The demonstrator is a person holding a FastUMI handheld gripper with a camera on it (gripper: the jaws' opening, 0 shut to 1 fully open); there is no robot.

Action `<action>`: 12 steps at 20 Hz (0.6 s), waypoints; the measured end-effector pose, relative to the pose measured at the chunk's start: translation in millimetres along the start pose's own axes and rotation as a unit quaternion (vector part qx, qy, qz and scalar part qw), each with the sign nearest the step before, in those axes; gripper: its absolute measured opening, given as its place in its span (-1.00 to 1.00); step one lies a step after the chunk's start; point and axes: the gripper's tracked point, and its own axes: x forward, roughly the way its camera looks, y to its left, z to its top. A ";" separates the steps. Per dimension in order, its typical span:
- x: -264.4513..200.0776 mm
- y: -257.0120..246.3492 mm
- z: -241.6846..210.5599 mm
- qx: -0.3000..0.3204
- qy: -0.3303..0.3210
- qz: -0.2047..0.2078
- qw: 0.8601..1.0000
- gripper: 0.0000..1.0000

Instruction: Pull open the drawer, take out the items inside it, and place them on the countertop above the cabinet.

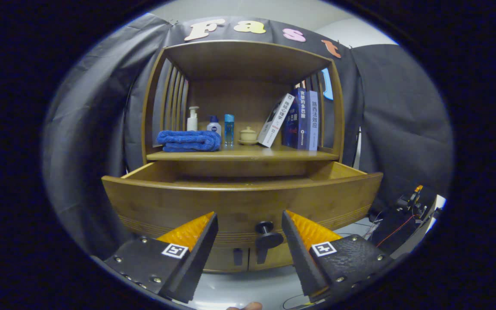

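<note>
A wooden cabinet has its drawer pulled out toward me. The drawer's dark round knob sits on the front panel, between my two fingers and slightly right of the middle. My gripper is open, fingers apart on either side of the knob and not touching it. The drawer's inside is hidden behind its front panel. Above the drawer is the countertop, with a folded blue towel, a white pump bottle, a small white bottle, a blue bottle, a small lidded jar and leaning books.
Black cloth hangs behind and beside the cabinet. Cables and dark equipment lie on the floor to the right of the drawer. Two lower cabinet doors with dark handles sit under the drawer. A fingertip shows below my fingers.
</note>
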 end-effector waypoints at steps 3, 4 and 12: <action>-6.3 1.4 25.3 -0.011 -0.005 -0.004 1.000 0.77; -4.4 3.2 37.2 -0.015 -0.013 -0.004 1.000 0.77; 35.8 -2.6 108.1 -0.005 -0.023 -0.042 0.999 0.77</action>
